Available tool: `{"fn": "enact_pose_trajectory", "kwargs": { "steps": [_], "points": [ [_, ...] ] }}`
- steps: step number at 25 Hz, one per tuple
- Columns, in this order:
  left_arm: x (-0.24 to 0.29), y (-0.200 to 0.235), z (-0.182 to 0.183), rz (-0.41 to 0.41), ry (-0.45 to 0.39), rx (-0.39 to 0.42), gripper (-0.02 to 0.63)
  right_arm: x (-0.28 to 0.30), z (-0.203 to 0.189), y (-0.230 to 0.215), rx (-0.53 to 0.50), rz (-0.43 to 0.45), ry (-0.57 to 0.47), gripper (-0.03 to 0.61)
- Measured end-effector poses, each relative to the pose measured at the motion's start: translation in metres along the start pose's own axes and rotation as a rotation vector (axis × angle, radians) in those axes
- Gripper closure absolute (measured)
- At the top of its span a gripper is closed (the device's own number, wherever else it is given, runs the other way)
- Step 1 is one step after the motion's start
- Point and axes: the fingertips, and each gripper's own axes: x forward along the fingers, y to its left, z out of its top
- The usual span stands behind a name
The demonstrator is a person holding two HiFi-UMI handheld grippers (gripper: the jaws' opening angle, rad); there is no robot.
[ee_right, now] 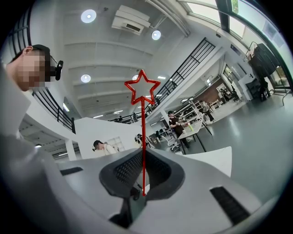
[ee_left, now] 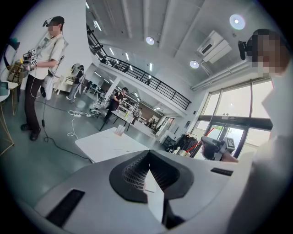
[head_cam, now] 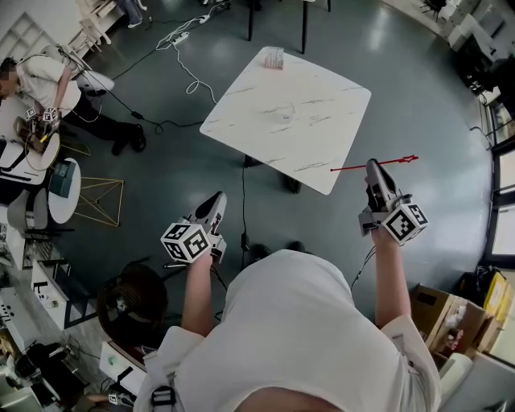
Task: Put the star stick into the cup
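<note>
The red star stick [head_cam: 378, 164] lies crosswise in my right gripper [head_cam: 372, 166], which is shut on its shaft just off the near right edge of the white marbled table [head_cam: 286, 113]. In the right gripper view the stick stands upright from the closed jaws, star [ee_right: 142, 91] on top. A small pinkish cup [head_cam: 273, 58] stands at the table's far corner, and is also visible in the left gripper view [ee_left: 119, 130]. My left gripper [head_cam: 217, 198] hangs over the floor, short of the table, jaws together with nothing in them [ee_left: 149, 171]. It also sees the right gripper [ee_left: 211, 147].
Another person [head_cam: 36, 80] with grippers stands at the far left beside round side tables [head_cam: 64, 189]. Cables and a power strip [head_cam: 185, 36] run across the grey floor. Dark chair legs [head_cam: 304, 24] stand behind the table. A cardboard box [head_cam: 447, 318] sits at the lower right.
</note>
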Motion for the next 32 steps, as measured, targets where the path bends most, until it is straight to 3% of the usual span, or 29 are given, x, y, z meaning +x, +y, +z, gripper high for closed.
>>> {"fn": "enact_pose_trajectory", "kwargs": {
  "steps": [19,32],
  "points": [
    [-0.027,0.042,0.000,-0.029,0.035,-0.012,0.600,0.011,-0.033,0.036,-0.001,-0.055,0.014,0.548],
    [-0.002,0.060,0.008,-0.003,0.044,-0.026,0.600,0.049,-0.043,0.009,0.025,-0.014,0.019,0.548]
  ]
}}
